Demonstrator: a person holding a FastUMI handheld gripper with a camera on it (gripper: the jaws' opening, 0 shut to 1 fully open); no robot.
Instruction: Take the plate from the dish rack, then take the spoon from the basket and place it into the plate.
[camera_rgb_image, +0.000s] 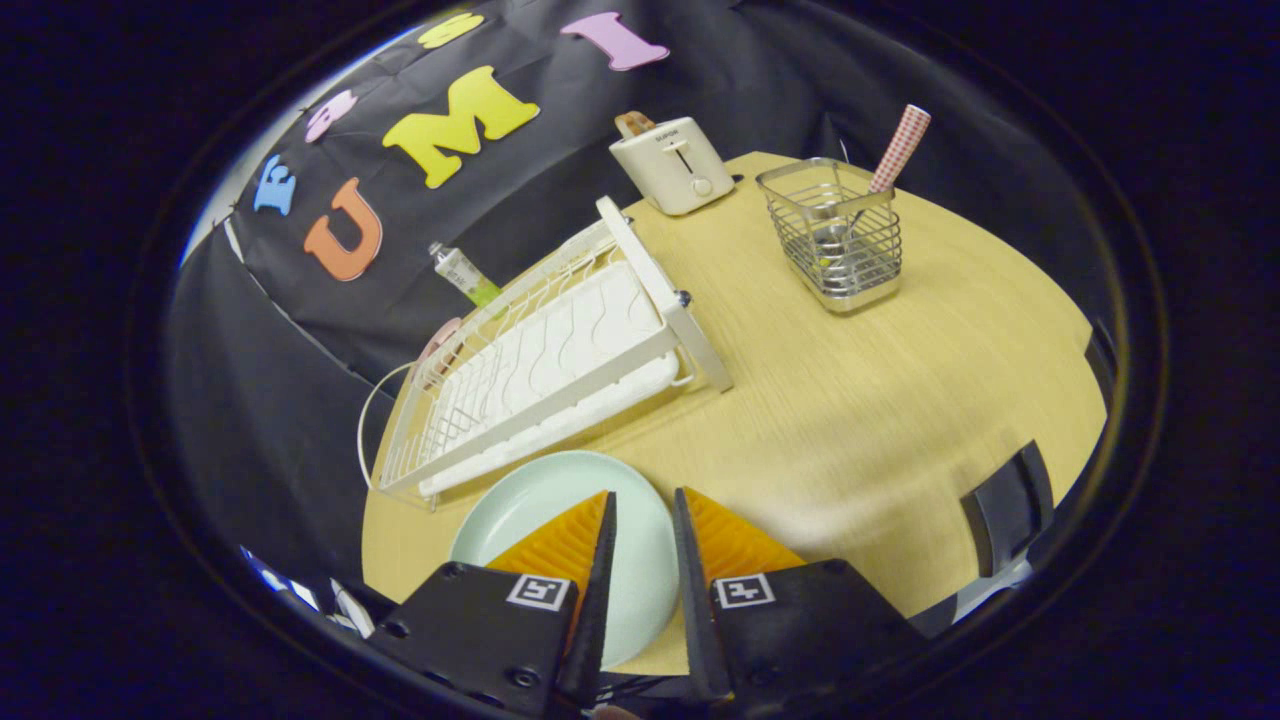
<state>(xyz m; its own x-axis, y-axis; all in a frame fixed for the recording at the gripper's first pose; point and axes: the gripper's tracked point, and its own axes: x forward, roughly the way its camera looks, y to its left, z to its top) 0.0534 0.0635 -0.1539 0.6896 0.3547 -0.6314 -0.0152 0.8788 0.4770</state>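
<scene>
**Now the spoon: a tall handle in a light basket**

Already your pale mint round plate (560, 500) lies flat on the light wood desk (850, 420), just in front of the white wire dish rack (545, 365) and under the tool (645, 510). In the gripper view its fingers stand slightly parted with nothing pinched between them; the plate shows through the gap, so I judge the first half of the task done.

Well beyond the fingers, on the far side of the desk, stands the square silver wire basket (835, 240), with the spoon with a red-and-white checked handle (900, 148) leaning out of its far corner. Just beside it sits the cream toaster (672, 163).

Your risks, as I judge them:
- The basket looks light; pull the spoon at an angle and the bowl may catch the wire, so the basket tips or drags.
- Grip the handle too near its tip and the spoon may swing or slip out.
- The fingers look too narrowly open to slip round the handle easily; widen them first, or you may knock it aside.
- Drop the spoon from high up and it may bounce off the shallow plate.
</scene>
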